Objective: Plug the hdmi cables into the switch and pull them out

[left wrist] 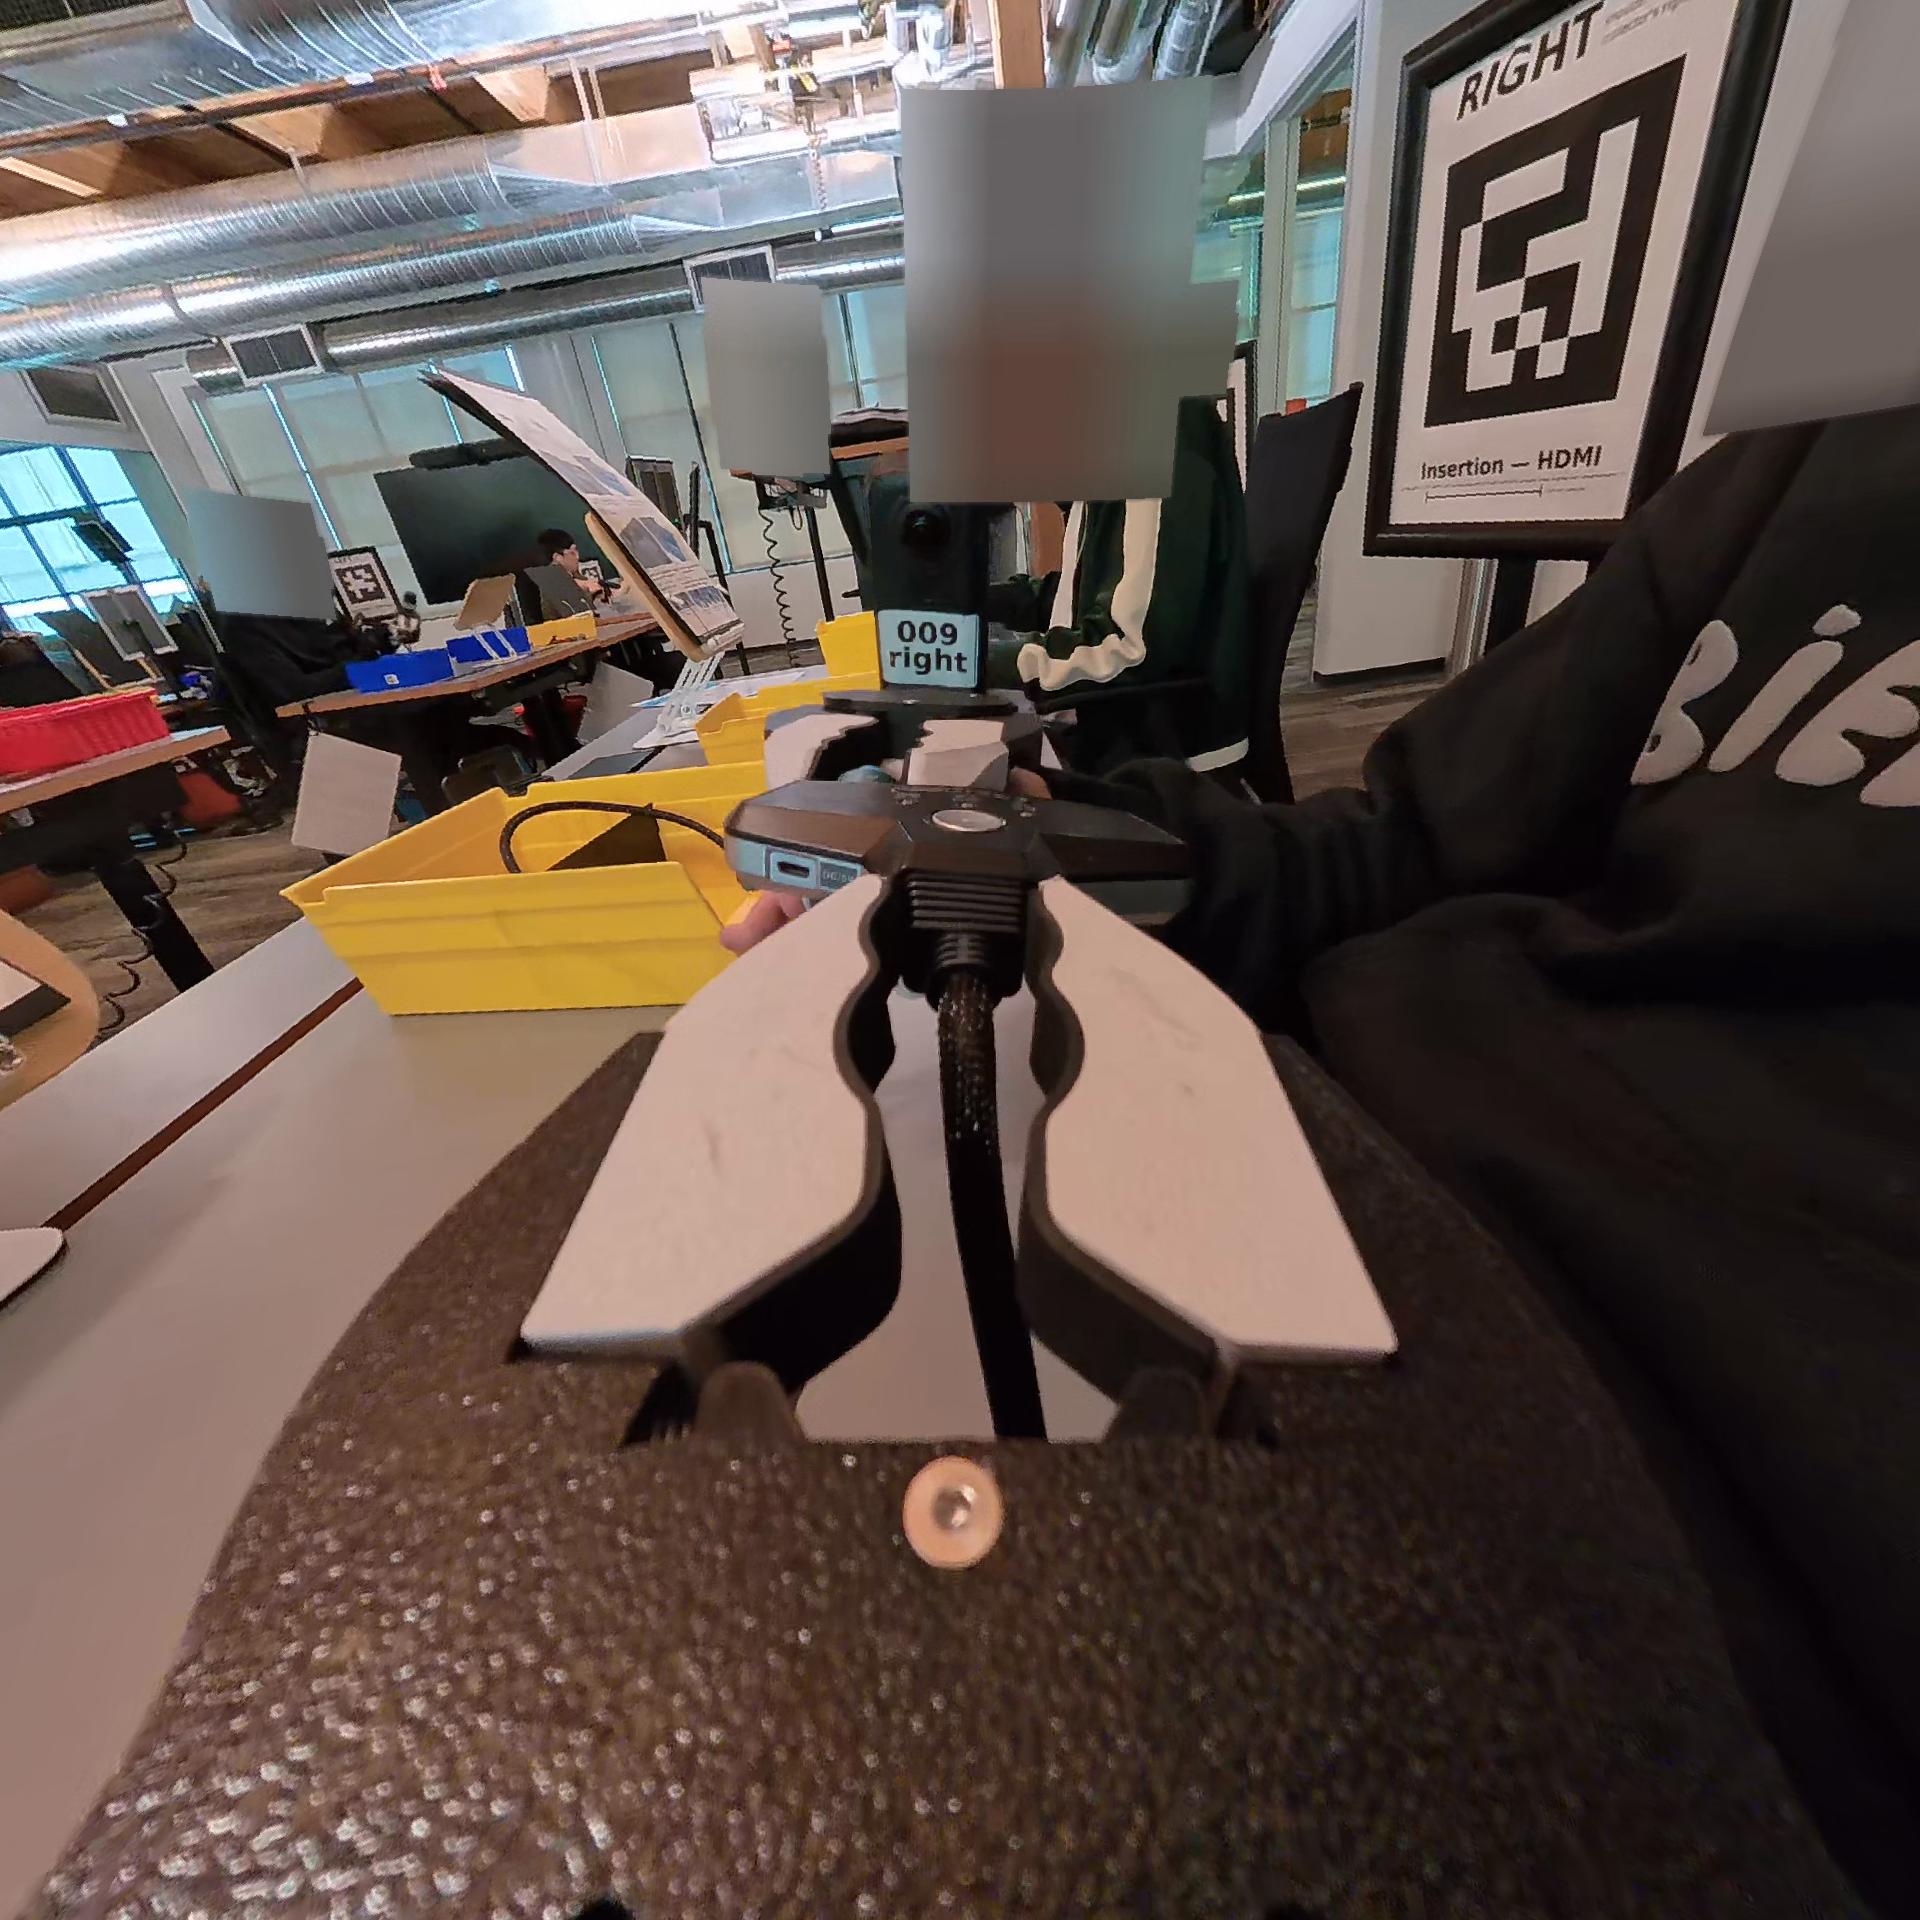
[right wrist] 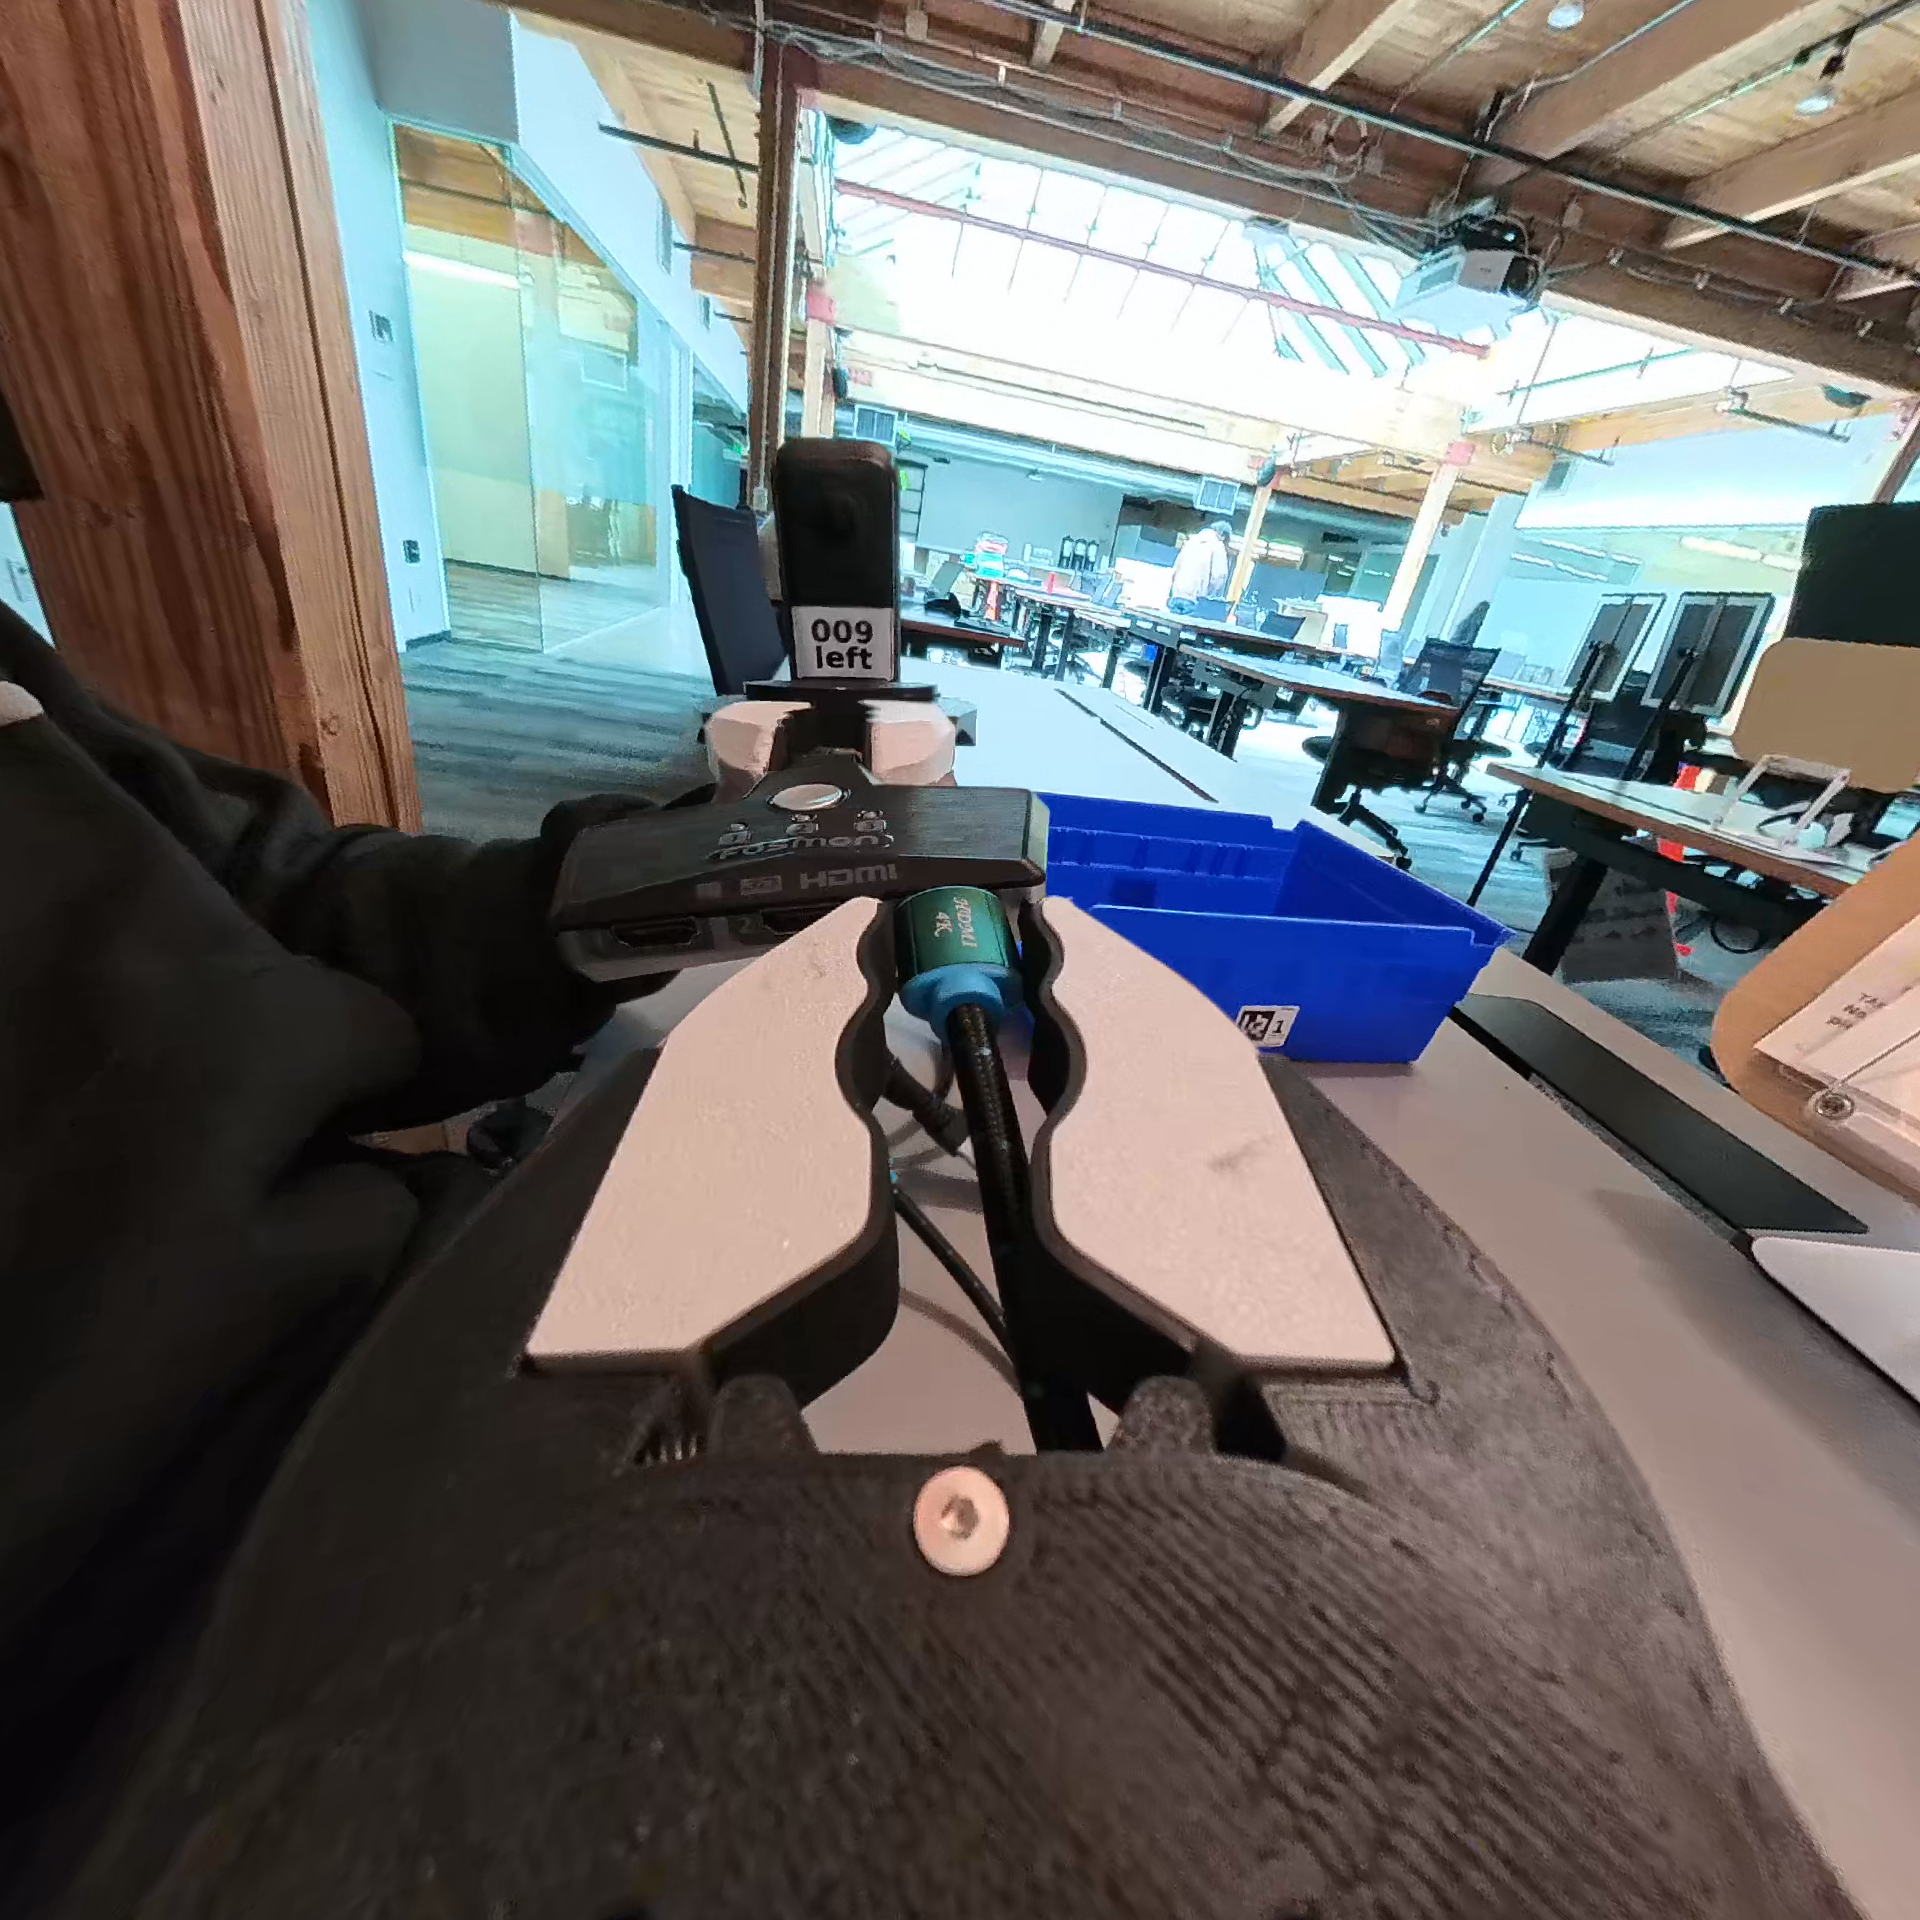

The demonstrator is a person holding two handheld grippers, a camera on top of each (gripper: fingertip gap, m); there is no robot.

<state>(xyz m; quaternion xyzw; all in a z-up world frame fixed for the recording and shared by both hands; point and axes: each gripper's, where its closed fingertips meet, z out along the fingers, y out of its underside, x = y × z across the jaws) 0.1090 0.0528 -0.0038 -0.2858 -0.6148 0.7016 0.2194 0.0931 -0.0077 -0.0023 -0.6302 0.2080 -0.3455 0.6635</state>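
Observation:
A black HDMI switch (left wrist: pixel 1091 844) hangs in the air between my two grippers. My left gripper (left wrist: pixel 961 920) is shut on a black ribbed plug (left wrist: pixel 961 896) seated in the switch's single-port side; its braided black cable (left wrist: pixel 971 1101) runs back between the fingers. My right gripper (right wrist: pixel 951 930) is shut on a green plug with a blue collar (right wrist: pixel 943 914), seated in the rightmost port of the switch (right wrist: pixel 810 857). Two ports to its left are empty. Each gripper shows across the switch in the other view: right (left wrist: pixel 894 753), left (right wrist: pixel 826 743). A black-sleeved hand (right wrist: pixel 499 914) is against the switch's side.
A yellow bin (left wrist: pixel 499 925) holding a thin black cable (left wrist: pixel 582 821) stands on the grey table (left wrist: pixel 156 1299) to the left. A blue bin (right wrist: pixel 1278 935) stands on the table beyond my right gripper. A framed marker sign (left wrist: pixel 1538 281) stands behind. A wooden board (right wrist: pixel 1818 997) lies at the right edge.

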